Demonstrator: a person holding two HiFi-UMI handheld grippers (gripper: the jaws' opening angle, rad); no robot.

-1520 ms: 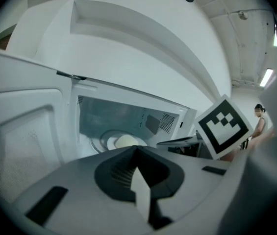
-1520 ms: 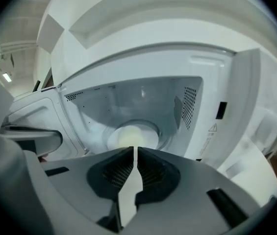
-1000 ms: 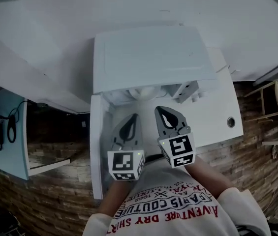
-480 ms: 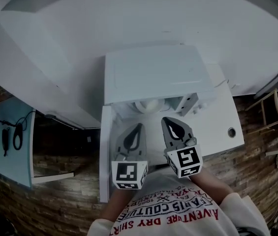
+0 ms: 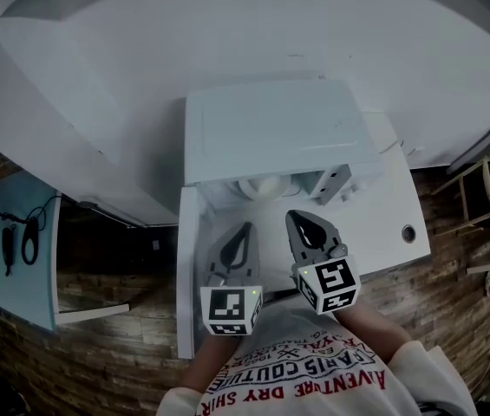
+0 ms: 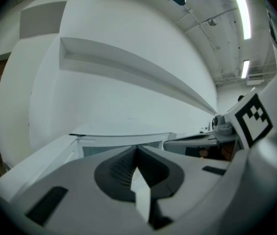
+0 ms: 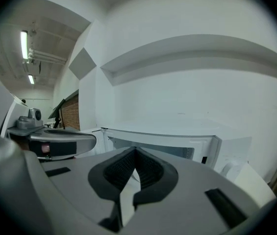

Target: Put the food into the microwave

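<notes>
Clenched shut and empty, the left gripper (image 5: 245, 227) or right gripper (image 5: 300, 217) might bump the boxy white microwave's (image 5: 271, 128) open white door (image 5: 187, 267).

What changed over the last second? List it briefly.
Only the head view shifted: the microwave, left gripper and right gripper all sit slightly lower and further right in frame. Nothing was taken or let go. Both grippers stay shut and empty before the open door.
</notes>
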